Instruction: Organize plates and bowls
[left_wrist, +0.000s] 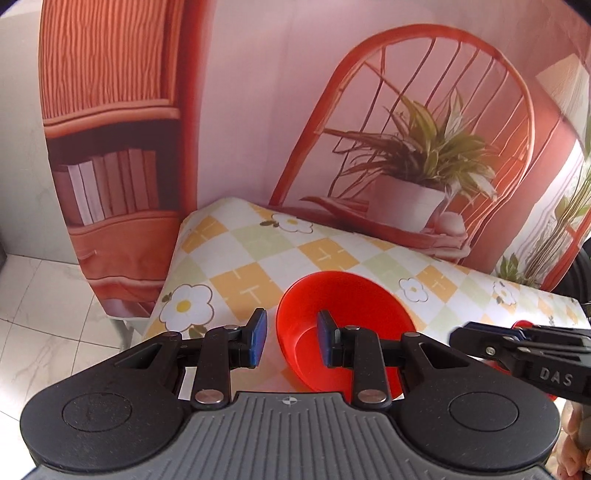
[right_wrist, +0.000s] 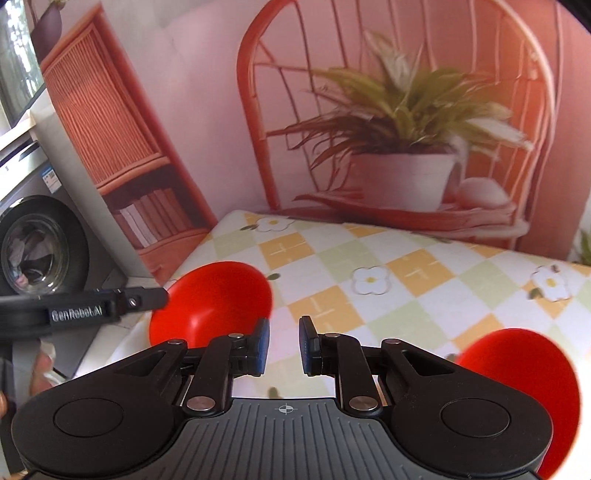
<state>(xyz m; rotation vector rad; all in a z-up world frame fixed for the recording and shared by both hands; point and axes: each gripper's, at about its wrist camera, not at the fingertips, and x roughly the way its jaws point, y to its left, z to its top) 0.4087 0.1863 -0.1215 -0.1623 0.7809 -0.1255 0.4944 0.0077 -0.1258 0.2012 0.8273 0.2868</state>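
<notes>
The left gripper (left_wrist: 290, 341) stands wide, straddling the near rim of the red bowl (left_wrist: 347, 310) at lower centre — one pad inside, one outside. Close squarely on the rim before lifting. The right gripper (right_wrist: 283, 345) hangs open, empty, over the tablecloth (right_wrist: 406, 273) — a second red bowl (right_wrist: 524, 369) sits lower right.

2 red bowls (right_wrist: 210, 299) (right_wrist: 524, 373) upright, apart on checkered tablecloth.

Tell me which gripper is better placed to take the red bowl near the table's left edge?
Left. The left gripper is open, its fingers straddling the red bowl rim. The right gripper is open over bare tablecloth, beside that bowl.
</notes>
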